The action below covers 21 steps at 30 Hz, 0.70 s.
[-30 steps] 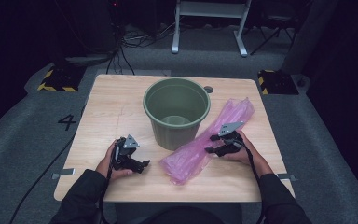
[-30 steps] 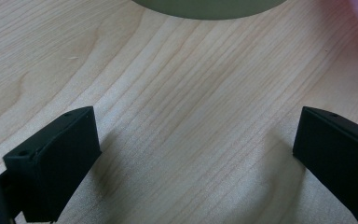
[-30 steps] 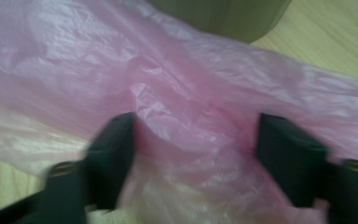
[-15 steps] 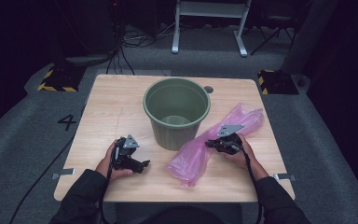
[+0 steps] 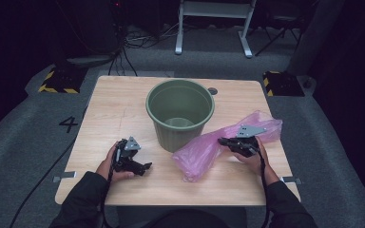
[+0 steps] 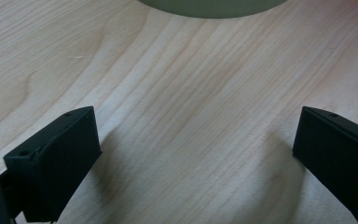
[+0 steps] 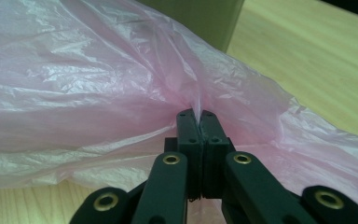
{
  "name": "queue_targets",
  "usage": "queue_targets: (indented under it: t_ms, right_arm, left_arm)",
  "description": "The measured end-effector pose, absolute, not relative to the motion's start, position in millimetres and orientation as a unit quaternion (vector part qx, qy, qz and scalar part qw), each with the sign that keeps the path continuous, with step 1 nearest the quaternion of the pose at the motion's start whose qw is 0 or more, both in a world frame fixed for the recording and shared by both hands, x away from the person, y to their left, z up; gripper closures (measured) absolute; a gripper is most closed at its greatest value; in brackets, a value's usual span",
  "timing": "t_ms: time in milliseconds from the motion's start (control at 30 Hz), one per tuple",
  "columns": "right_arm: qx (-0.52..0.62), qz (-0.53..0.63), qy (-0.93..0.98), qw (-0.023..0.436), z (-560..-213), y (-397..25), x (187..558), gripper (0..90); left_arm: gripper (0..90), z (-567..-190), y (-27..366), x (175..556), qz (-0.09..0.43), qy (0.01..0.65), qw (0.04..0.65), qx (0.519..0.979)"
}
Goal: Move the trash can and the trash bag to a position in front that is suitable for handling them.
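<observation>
Where the two black jaws of the right gripper (image 7: 198,116) meet, they are pressed together on a thin fold of the pink plastic bag (image 7: 98,93), and the film rises in a small pleat between their tips. From that pinch the sheet fans out wrinkled to both sides, with the green wall of the bucket (image 7: 205,18) just behind it.

Seen from the high view, the right gripper (image 5: 224,141) points toward the person's left, its jaws closed on the bag's middle. The bag (image 5: 204,154) lies on the right half of the table (image 5: 119,104), its long axis running diagonally: one end reaches toward the table's far right side, beyond the gripper, and the other end droops toward the near edge, closer to the centre. Its middle part lies just beside the base of the bucket (image 5: 179,114); whether they touch cannot be told. The bucket stands upright near the table's centre, open side up.

On the near left, the left gripper (image 5: 145,167) rests low over the wood in the person's hand, well apart from the bag. In the left gripper view its jaws stand spread wide with bare table (image 6: 191,116) between them and the bucket's base (image 6: 214,7) ahead.
</observation>
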State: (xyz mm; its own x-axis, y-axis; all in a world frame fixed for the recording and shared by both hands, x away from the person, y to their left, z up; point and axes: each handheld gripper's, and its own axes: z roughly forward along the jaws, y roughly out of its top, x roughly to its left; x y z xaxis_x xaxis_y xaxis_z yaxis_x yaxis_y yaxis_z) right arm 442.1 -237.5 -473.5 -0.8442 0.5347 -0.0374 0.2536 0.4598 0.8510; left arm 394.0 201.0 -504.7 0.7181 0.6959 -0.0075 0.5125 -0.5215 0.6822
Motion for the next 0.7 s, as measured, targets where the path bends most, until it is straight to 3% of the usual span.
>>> queue_targets:
  t_ms: [700]
  right_arm:
    - [0.263, 0.499, 0.8, 0.205, -450.5, -257.5, 447.0, 90.0]
  left_arm:
    - [0.5, -504.9, 205.5, 397.4, 0.142, 0.363, 0.341, 0.856]
